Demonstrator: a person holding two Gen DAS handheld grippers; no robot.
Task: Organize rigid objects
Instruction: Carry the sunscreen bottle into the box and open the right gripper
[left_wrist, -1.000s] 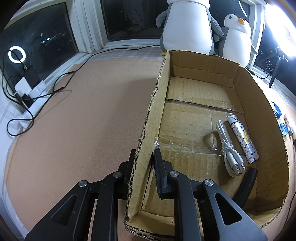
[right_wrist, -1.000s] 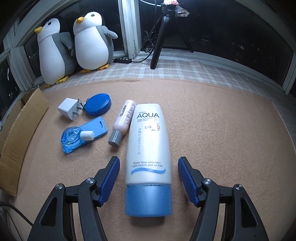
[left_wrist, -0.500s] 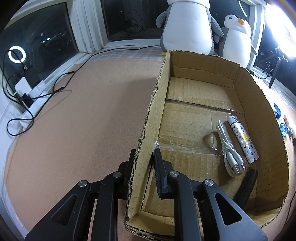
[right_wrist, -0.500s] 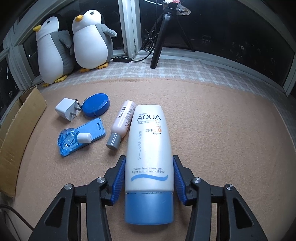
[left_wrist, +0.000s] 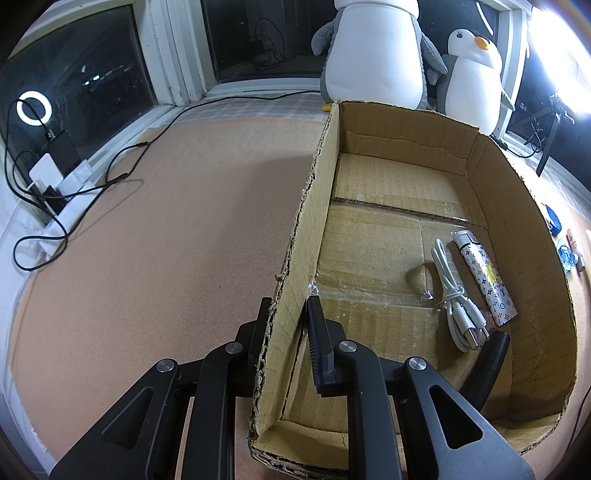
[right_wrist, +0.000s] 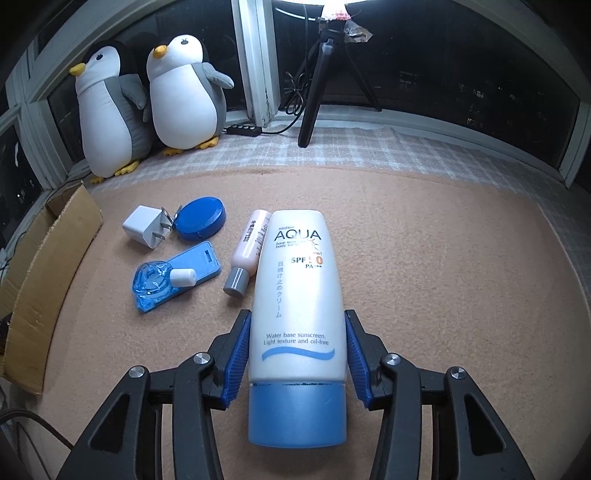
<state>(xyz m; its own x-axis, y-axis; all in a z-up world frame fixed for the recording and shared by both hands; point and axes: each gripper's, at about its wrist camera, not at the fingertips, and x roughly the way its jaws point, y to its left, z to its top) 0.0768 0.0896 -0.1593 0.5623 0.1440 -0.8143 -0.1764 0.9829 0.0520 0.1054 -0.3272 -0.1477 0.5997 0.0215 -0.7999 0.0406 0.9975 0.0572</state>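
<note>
A white sunscreen tube (right_wrist: 297, 295) is clasped by the right gripper (right_wrist: 297, 354); the cardboard box (left_wrist: 517, 206) wall is pinched by the left gripper (left_wrist: 286, 332)

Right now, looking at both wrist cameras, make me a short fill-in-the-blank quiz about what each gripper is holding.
1. The left gripper clamps the wall of the ____ box.
2. The right gripper grips a tube labelled ____.
3. That tube's cap is ____ in colour.
4. Inside the box, a white ____ lies beside the patterned lighter.

Answers: cardboard; AQUA; blue; cable
</note>
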